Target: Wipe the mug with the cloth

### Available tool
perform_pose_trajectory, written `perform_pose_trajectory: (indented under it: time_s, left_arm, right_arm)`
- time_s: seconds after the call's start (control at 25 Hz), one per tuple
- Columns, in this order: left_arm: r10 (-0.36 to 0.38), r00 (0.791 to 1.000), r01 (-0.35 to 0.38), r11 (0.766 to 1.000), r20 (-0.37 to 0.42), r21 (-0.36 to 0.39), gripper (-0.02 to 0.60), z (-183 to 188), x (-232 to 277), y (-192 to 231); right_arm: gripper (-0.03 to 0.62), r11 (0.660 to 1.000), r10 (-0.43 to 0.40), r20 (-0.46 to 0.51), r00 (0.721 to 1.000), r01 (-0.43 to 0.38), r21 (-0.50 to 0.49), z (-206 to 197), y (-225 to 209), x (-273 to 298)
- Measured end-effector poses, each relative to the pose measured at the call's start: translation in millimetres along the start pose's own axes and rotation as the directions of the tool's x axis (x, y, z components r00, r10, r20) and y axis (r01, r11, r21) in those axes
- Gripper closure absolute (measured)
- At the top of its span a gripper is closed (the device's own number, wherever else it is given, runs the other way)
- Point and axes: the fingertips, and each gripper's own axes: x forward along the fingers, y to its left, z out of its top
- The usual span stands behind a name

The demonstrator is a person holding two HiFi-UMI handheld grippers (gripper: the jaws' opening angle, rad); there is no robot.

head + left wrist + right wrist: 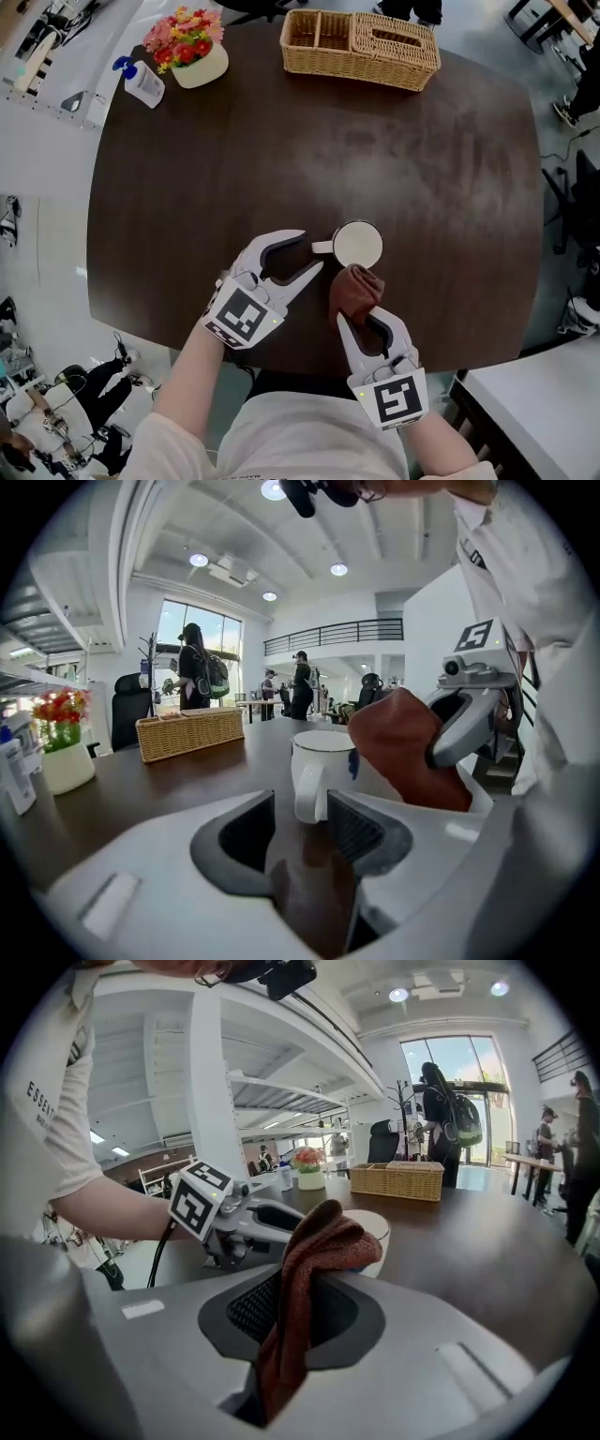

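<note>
Mug [358,246] stands upright on the dark counter [422,169], near its front edge, with its handle [322,247] pointing to 9 o'clock in the head view. The rust-brown cloth [356,289] bunches at the mug's 6 o'clock side, touching the wall or very nearly so. It is pinched between the closed jaws of the right hand-held gripper [364,323], so the mug lies at 12 o'clock from that tool, straight along its long axis.

The left hand-held gripper [309,251] comes in from 8 o'clock with its 2 jaws spread and nothing clamped between them. The handle sits right at the gap between their tips. I judge the next move turns on this: the left tool is lined up to steady the handle while the right tool, the one nearer the mug's body, rubs the cloth across it.

The left gripper view shows the handle [305,794] centred just beyond the jaw tips, which the head view only hints at, though contact is unclear. The right gripper view shows the cloth [305,1279] hiding most of the mug [375,1232]. Only the head view shows the mug's open mouth.
</note>
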Motion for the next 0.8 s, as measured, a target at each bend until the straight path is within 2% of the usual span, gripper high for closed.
perform_pose_trajectory:
  time_s: [0.2, 0.28, 0.36, 0.4, 0.44, 0.48, 0.6, 0.72, 0.8]
  left_arm:
    - [-0.084, 0.996, 0.085, 0.994, -0.019, 0.066, 0.426, -3, 16, 2]
    - [-0.118, 0.993, 0.12, 0.988, -0.032, 0.098, 0.428, -5, 19, 1]
    - [-0.15, 0.988, 0.154, 0.981, -0.041, 0.117, 0.431, -6, 20, 0]
    - [-0.164, 0.985, 0.169, 0.977, -0.05, 0.13, 0.455, -8, 20, -1]
    - [-0.176, 0.983, 0.183, 0.972, -0.059, 0.146, 0.494, -10, 21, -2]
    - [-0.188, 0.98, 0.196, 0.967, -0.065, 0.16, 0.503, -11, 20, -3]
    - [-0.223, 0.972, 0.232, 0.957, -0.067, 0.175, 0.505, -13, 19, -2]
    - [-0.255, 0.964, 0.264, 0.948, -0.074, 0.179, 0.506, -16, 14, -5]
    - [-0.27, 0.96, 0.28, 0.942, -0.081, 0.182, 0.506, -18, 10, -7]
  right_arm:
    - [0.51, 0.995, 0.068, -0.061, 0.996, -0.073, -0.074, -15, 10, 22]
    - [0.51, 0.992, 0.107, -0.109, 0.988, -0.113, -0.054, -24, 13, 29]
    - [0.51, 0.988, 0.155, -0.156, 0.975, -0.154, 0.016, -31, 16, 35]
    - [0.51, 0.985, 0.175, -0.168, 0.97, -0.17, 0.04, -32, 16, 38]
    - [0.51, 0.982, 0.186, -0.178, 0.966, -0.182, 0.039, -32, 17, 42]
    - [0.51, 0.982, 0.19, -0.187, 0.964, -0.19, 0.018, -33, 18, 45]
    - [0.51, 0.977, 0.201, -0.211, 0.957, -0.212, -0.032, -32, 20, 56]
    - [0.51, 0.968, 0.235, -0.237, 0.943, -0.249, -0.031, -34, 22, 62]
    - [0.51, 0.968, 0.243, -0.253, 0.936, -0.25, 0.004, -36, 19, 65]
